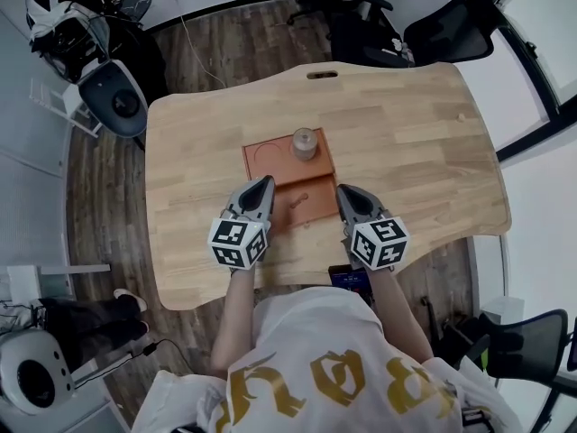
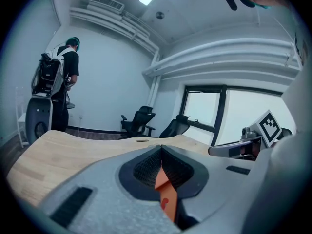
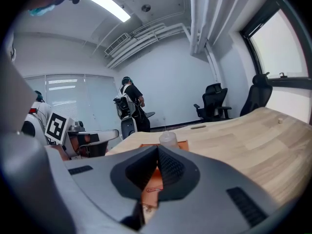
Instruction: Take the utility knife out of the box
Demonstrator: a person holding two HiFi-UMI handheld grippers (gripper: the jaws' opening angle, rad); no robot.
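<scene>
One: Two grippers are hovering low over the worktop (image 1: 406, 142). Why there?
Two: They are flanking the near half of the box (image 1: 317, 207). The left gripper (image 1: 265, 181) is tipping over its left rim and the right gripper (image 1: 343, 190) is sitting just beside its right rim. I am reading that as lining up on the near compartment.
One: Is either one pinching anything?
Two: No. The left gripper view is showing jaws pressed together with nothing between; the orange under the tips is just the box showing through. The right gripper view is showing the same, jaws together and empty.
One: Where is the utility knife (image 1: 301, 197) lying?
Two: I am guessing it is the small oblong thing lying flat in the near compartment, between the two gripper tips. It is too small to be sure. It is sitting inside the box, not lifted.
One: Counts?
Two: I am counting two grippers and one box with two compartments. One clear bottle (image 1: 305, 142) is standing upright in the far compartment, with one ring shape (image 1: 267, 152) beside it. One knife candidate.
</scene>
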